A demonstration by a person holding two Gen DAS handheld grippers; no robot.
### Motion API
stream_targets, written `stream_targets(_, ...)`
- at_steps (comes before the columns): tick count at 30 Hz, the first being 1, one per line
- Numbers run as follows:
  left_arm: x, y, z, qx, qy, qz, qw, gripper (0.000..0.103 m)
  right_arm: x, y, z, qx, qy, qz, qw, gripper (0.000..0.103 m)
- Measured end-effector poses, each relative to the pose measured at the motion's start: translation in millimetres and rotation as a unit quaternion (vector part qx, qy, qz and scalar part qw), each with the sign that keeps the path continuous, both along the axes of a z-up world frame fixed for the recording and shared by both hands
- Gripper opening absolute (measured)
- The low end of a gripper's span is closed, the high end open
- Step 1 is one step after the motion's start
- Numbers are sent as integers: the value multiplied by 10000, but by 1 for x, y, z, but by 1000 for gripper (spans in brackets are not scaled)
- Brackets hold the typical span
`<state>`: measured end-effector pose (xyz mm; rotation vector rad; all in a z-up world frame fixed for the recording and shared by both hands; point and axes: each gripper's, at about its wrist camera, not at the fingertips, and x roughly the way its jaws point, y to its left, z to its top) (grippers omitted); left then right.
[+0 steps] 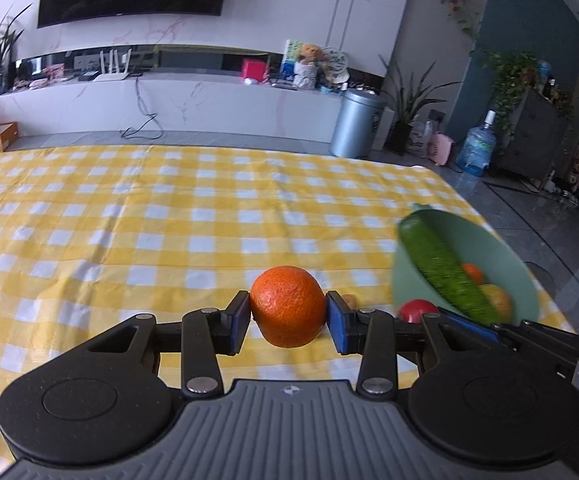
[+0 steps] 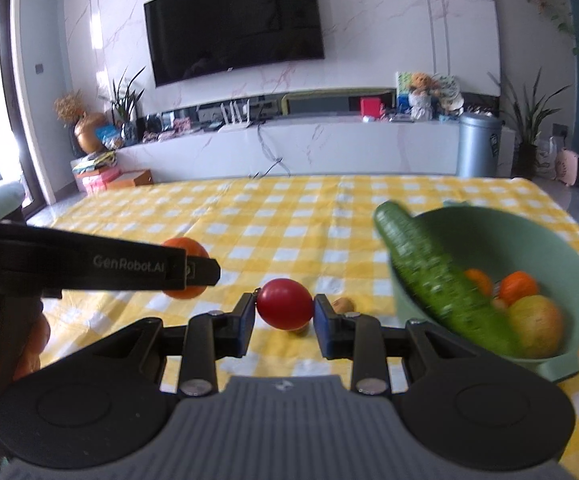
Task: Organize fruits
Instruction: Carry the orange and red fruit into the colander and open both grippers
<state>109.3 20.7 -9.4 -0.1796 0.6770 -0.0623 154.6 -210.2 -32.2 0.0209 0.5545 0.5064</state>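
Fruit is riding clear of the table, the left gripper (image 1: pixel 287 316) clamping an orange (image 1: pixel 287 306), the right gripper (image 2: pixel 284 312) pinching a red tomato (image 2: pixel 284 303), risking bumping the cucumber (image 2: pixel 441 284) overhanging the right-hand bowl (image 2: pixel 561 240).

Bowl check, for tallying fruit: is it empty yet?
Not empty: the bowl holds a cucumber and several fruits.

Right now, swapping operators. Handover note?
Left gripper: shut on the orange, lifted off the table.
Right gripper: shut on the tomato, also lifted.
Green bowl, at the right: holds a cucumber propped on its rim and several fruits.
Left: drop both in the bowl; a small brownish piece remains on the cloth.
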Motion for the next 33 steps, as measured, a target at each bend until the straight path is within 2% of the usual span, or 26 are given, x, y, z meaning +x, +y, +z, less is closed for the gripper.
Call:
stream_targets(7,-6,-34,23,90,-260,-344,9990,45,-12,-32,23,14,-413,-304,9987,29)
stream_targets(13,-1,-69,39,268,-464,-748,9958,45,-12,-65,36,-71,-579,-697,9959,29)
stream_targets(19,21,-97,43,236,-437,-1014,9936,45,9,-106,39,-25,-369,-1337,9903,29)
stream_targets(25,46,-117,31,134,-279,-1305,9910,45,33,-136,38,21,-246,-1865,9822,29)
stream_targets(30,71,-128,25,51,-96,-1541,9880,45,54,-144,24,143,36,-1966,9804,29)
stream_targets(33,89,-143,23,233,8,-1726,9847,45,67,-143,15,198,214,-1909,9812,29)
